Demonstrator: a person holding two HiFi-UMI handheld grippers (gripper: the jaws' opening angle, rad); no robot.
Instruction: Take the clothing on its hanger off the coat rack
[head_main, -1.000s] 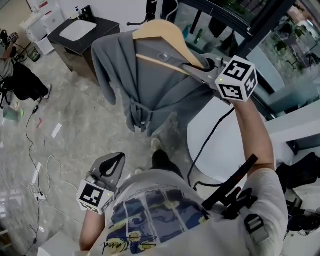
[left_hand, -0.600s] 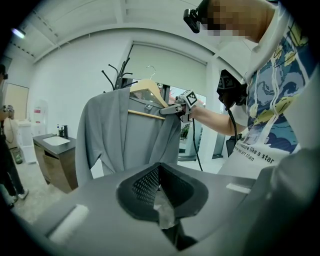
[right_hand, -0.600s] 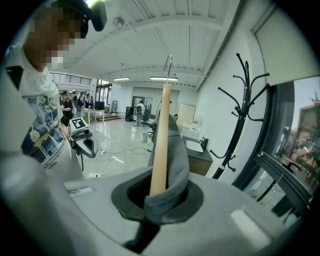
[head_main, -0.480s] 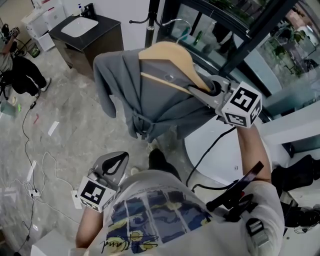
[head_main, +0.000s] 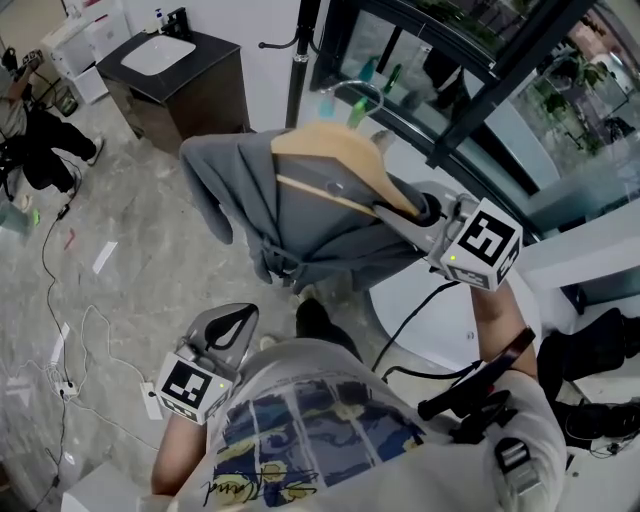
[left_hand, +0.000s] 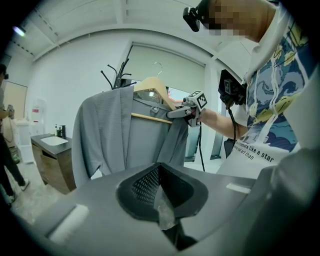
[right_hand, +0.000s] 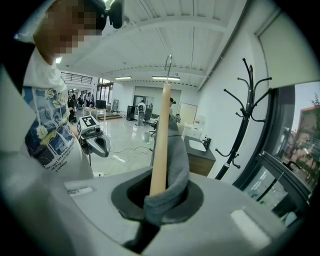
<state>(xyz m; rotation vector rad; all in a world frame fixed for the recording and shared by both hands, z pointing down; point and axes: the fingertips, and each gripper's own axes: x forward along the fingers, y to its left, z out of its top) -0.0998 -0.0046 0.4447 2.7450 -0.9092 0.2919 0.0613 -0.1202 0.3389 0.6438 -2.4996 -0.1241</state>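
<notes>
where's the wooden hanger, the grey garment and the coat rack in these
wooden hanger (head_main: 335, 150): head view, on its bare upper shoulder.
grey garment (head_main: 300, 225): head view, on the cloth below the hanger's bar.
coat rack (head_main: 297, 80): head view, on its black pole.

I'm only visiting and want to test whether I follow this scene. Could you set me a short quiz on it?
1. True or false: the pale wooden hanger carrying the grey robe hangs on the black coat rack.
2. Whose fingers clamp the hanger's end? A left gripper; B right gripper; C both.
3. Fill in: the dark cabinet near the coat rack has a white ____ set in its top.
Key: 1 false, its metal hook is free in the air; 2 B, the left gripper holds nothing; 3 sink.
</notes>
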